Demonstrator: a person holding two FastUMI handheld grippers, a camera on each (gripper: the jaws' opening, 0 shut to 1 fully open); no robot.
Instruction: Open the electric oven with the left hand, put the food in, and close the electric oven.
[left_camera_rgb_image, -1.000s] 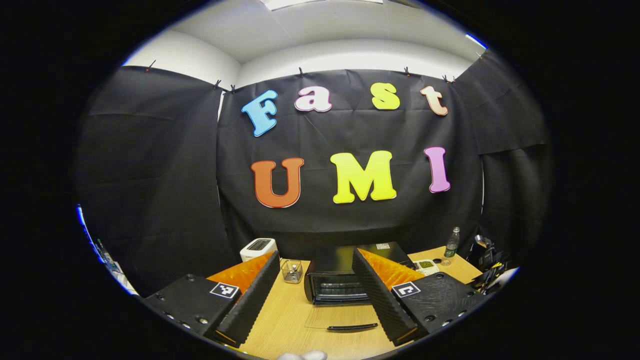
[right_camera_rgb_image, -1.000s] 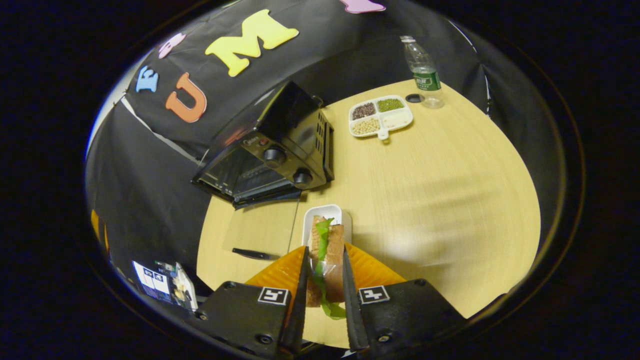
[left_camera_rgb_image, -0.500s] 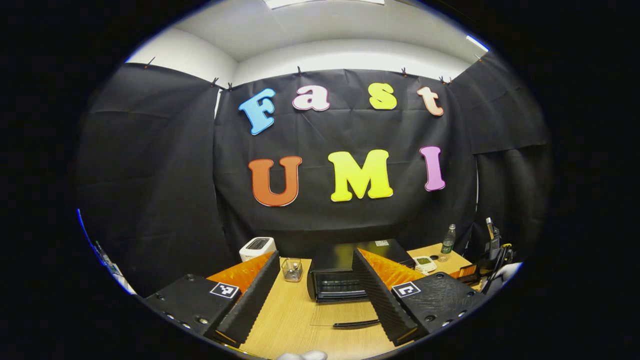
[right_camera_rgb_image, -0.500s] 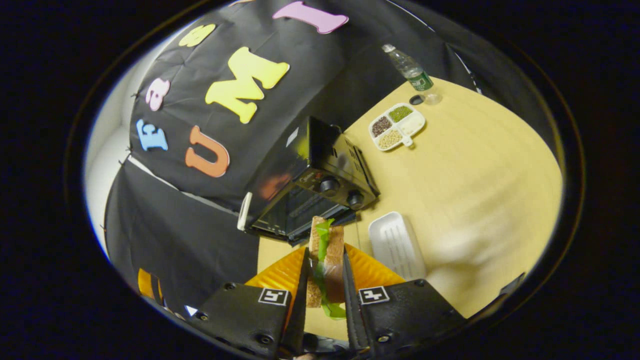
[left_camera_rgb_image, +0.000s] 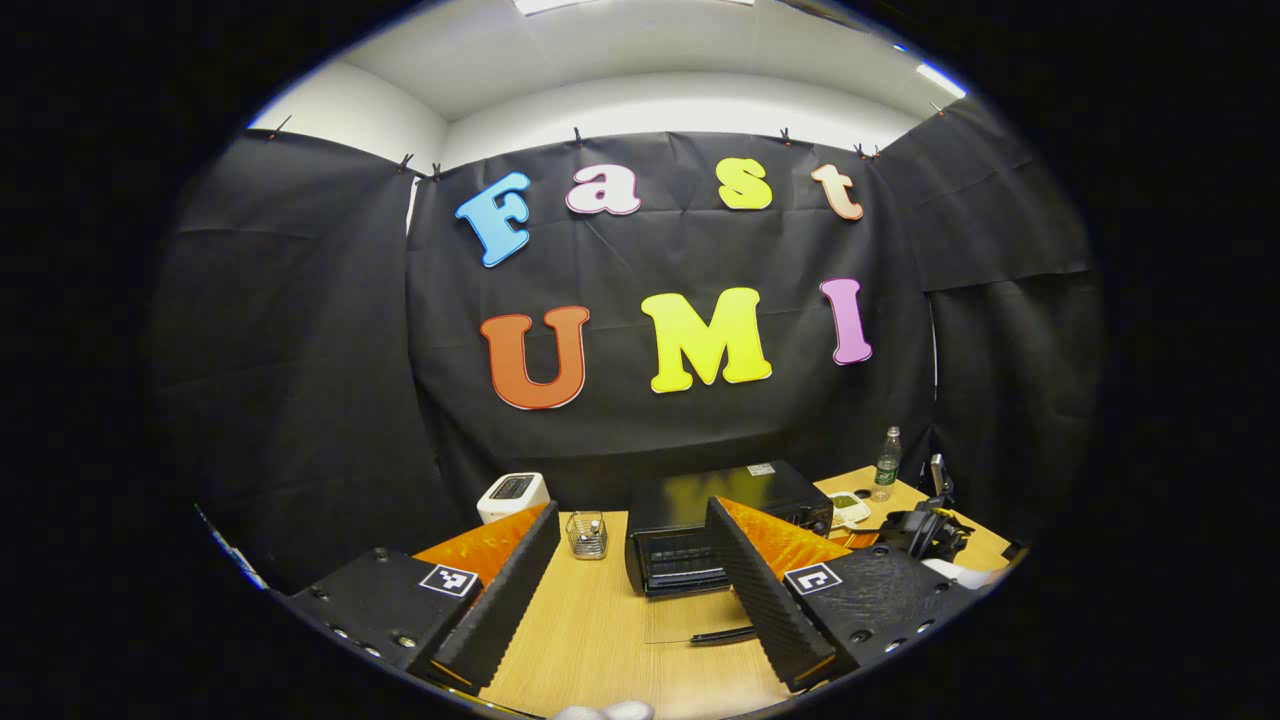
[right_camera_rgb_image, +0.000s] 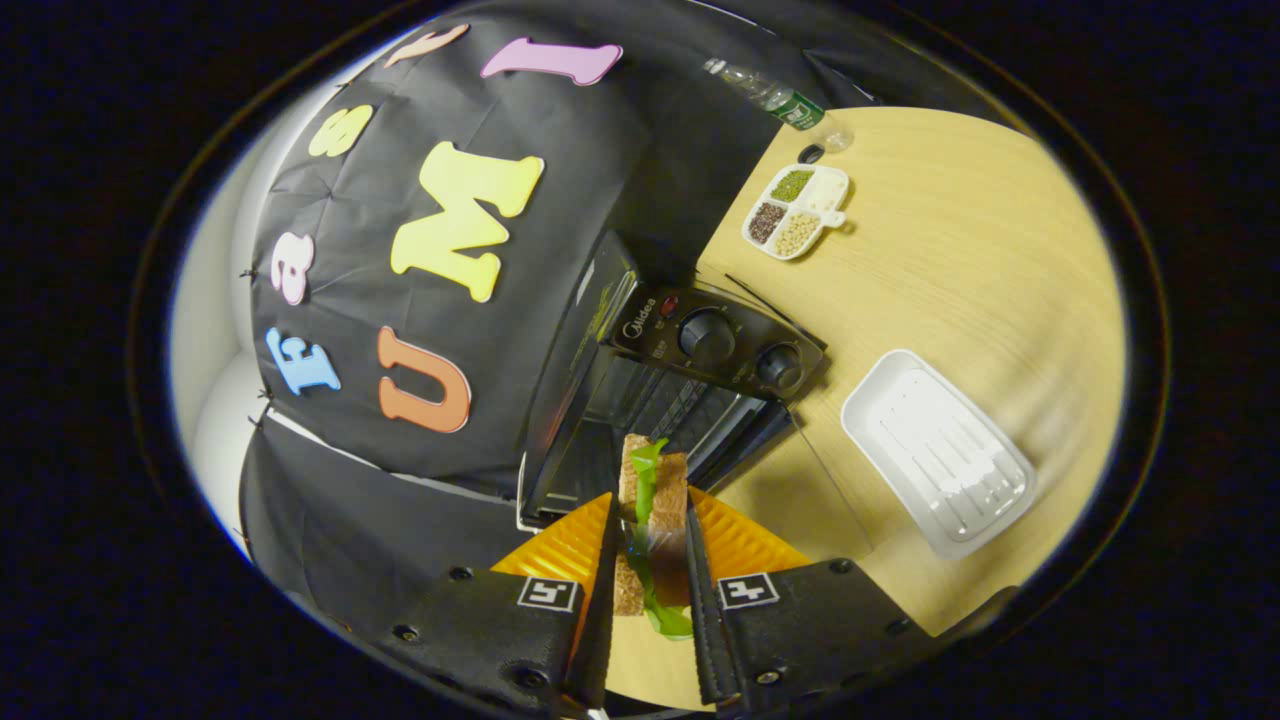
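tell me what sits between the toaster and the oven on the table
In the left gripper view, a small wire basket stands on the table between the white toaster and the black oven, apart from both.

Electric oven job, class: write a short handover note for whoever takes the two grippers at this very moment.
Right gripper: shut on the sandwich, held in front of the oven's open mouth.
Left gripper: open, empty, back from the oven.
Electric oven: on the table, door folded down flat.
White tray: on the table beside the oven.
Done: door opened, food picked up.
Left: place the sandwich inside, let go, close the door.
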